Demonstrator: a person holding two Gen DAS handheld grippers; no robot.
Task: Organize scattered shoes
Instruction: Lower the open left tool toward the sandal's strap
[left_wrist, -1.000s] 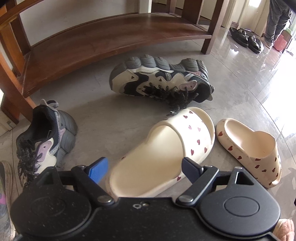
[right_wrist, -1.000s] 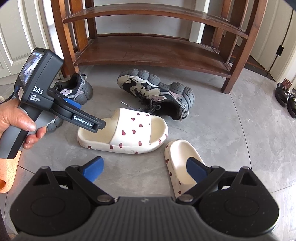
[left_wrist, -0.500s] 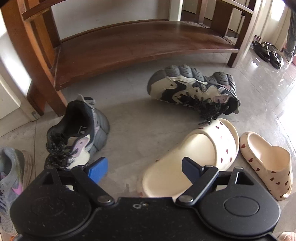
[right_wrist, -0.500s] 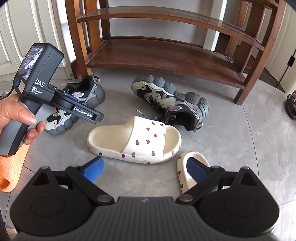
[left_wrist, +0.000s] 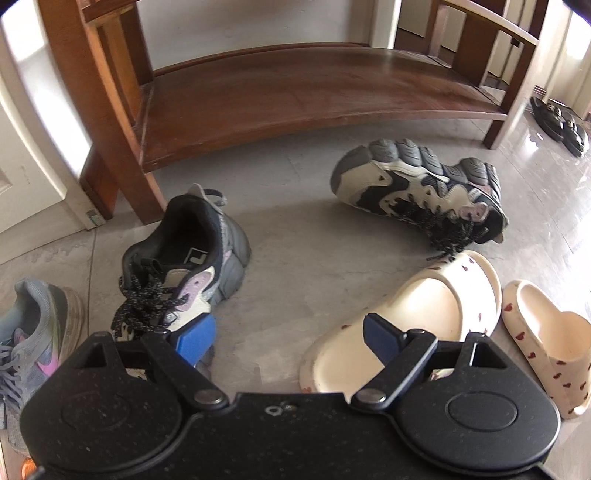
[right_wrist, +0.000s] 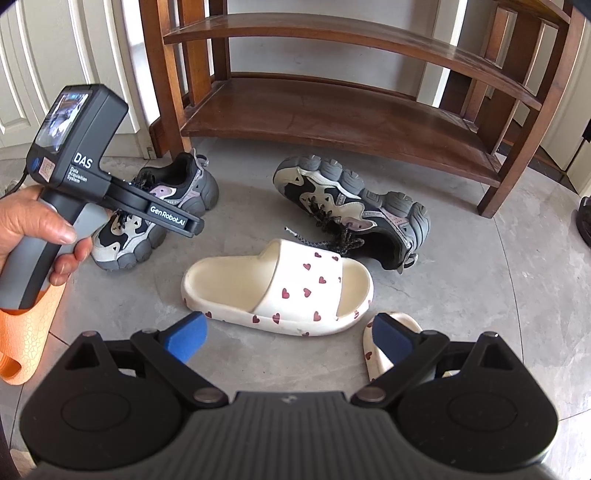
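Observation:
Two chunky grey-and-cream sneakers lie on the grey floor in front of a wooden shoe rack (left_wrist: 295, 96). One sneaker (left_wrist: 184, 266) stands upright at the left; it also shows in the right wrist view (right_wrist: 155, 218). The other sneaker (left_wrist: 417, 184) lies on its side; it also shows in the right wrist view (right_wrist: 354, 210). A cream heart-print slide (right_wrist: 280, 288) lies in the middle, its mate (left_wrist: 543, 343) to the right. My left gripper (left_wrist: 286, 338) is open, hovering just above the upright sneaker's toe. My right gripper (right_wrist: 290, 336) is open and empty above the slides.
A grey running shoe with a pink logo (left_wrist: 33, 339) lies at the far left. An orange slipper (right_wrist: 26, 332) lies by the left hand. Black sandals (left_wrist: 557, 122) sit at the far right. White door panels (right_wrist: 44, 55) stand left of the rack.
My left gripper has swung left, from over the heart-print slide to over the upright sneaker. My right gripper has drifted left and nearer to the slides. Both stay open.

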